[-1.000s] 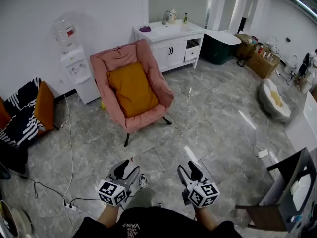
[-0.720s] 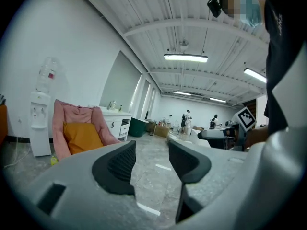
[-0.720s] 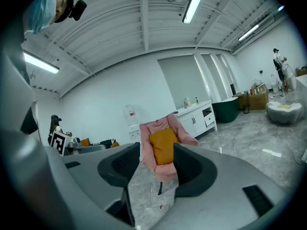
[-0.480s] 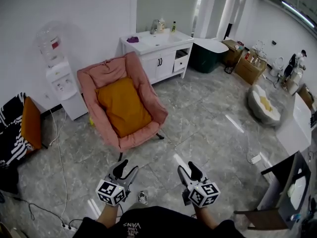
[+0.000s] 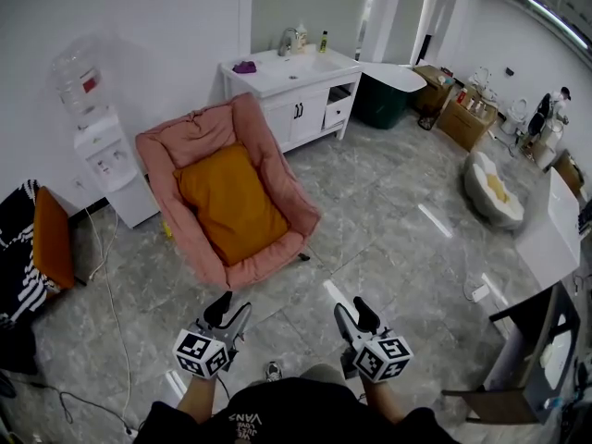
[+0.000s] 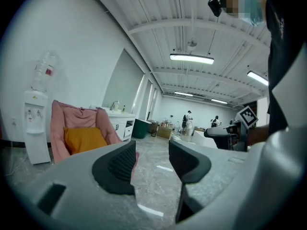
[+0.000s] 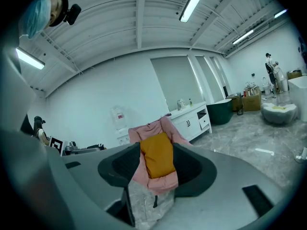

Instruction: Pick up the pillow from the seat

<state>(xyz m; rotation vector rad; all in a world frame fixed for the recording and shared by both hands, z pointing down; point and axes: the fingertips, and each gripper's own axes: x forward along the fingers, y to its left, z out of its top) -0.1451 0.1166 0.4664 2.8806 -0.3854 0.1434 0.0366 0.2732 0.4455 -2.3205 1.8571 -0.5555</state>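
On pink chair [image 5: 200, 129], orange pillow [image 5: 229, 202] nearer than before; left claw [image 5: 233, 306], right claw [image 5: 351, 310] both released, empty

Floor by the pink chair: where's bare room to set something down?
Open tile between the chair and the round cushion, in front of the white cabinet. The chair seat itself is filled by the pillow. Crowded at left: a cable runs past the water dispenser.
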